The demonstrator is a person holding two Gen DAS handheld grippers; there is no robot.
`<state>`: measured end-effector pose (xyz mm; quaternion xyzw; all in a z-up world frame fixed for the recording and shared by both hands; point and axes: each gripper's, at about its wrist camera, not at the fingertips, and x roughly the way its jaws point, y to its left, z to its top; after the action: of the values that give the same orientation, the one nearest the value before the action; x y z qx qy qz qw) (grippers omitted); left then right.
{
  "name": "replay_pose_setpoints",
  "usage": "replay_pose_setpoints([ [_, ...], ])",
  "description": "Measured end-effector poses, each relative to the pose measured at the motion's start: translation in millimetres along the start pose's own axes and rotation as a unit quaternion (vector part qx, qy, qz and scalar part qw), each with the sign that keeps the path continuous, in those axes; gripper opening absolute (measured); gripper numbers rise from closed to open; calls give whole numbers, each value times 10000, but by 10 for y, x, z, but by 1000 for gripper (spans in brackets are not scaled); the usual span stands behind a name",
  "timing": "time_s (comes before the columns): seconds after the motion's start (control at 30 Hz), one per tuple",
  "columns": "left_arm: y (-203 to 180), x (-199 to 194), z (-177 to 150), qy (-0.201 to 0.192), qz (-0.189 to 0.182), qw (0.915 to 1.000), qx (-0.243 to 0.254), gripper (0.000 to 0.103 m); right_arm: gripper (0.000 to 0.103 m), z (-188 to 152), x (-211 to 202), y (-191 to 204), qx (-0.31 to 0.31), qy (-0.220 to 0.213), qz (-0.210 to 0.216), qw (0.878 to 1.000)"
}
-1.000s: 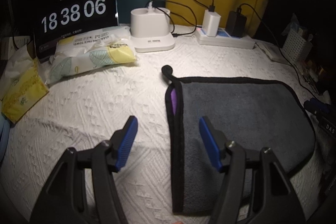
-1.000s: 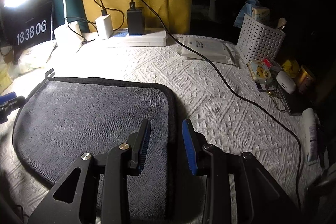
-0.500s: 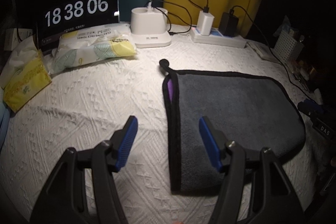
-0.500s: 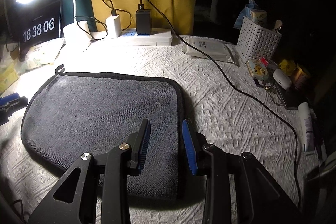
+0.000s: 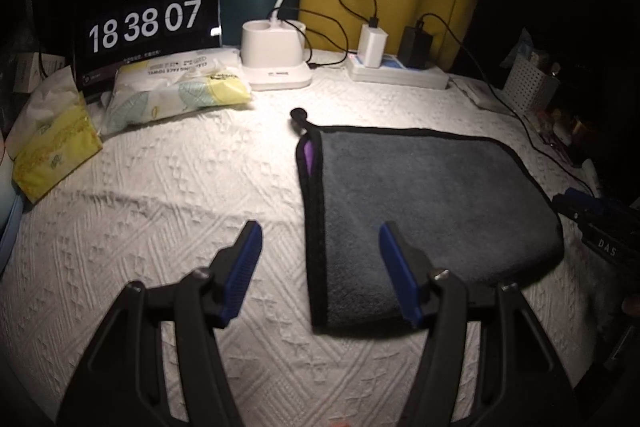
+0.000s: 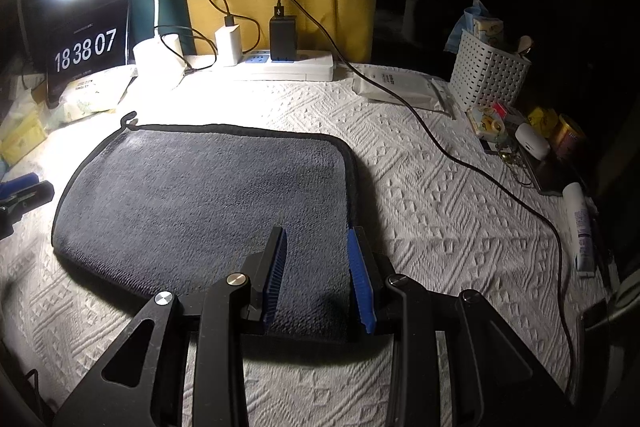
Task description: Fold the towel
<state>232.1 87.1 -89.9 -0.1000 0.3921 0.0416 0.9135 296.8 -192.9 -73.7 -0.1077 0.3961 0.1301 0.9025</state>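
A dark grey towel [image 5: 424, 195] with black trim lies folded flat on the white textured cover [image 5: 180, 195]; a purple strip shows at its left edge and a hanging loop at its far left corner. It also shows in the right wrist view [image 6: 208, 195]. My left gripper [image 5: 320, 243] is open and empty, raised over the towel's near left edge. My right gripper [image 6: 316, 247] is open and empty, raised over the towel's near right corner. Each gripper's tip shows at the edge of the other's view.
A clock screen [image 5: 144, 23], wipe packs [image 5: 176, 91], a lamp base [image 5: 276, 55] and a power strip [image 5: 400, 73] line the back. A black cable [image 6: 480, 171] crosses the cover to the right. A white basket [image 6: 488, 71] and small items stand at the right edge.
Both grippers have drawn back and up from the towel, so more of the towel and cover shows. Both stay open. The towel has not moved.
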Motion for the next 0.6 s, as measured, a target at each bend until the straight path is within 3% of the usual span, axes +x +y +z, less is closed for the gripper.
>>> replay_pose_setpoints([
  [0.6, -43, -345, -212, -159, -104, 9998, 58, 62, 34, -171, -275, 95, -30, -86, 53, 9999],
])
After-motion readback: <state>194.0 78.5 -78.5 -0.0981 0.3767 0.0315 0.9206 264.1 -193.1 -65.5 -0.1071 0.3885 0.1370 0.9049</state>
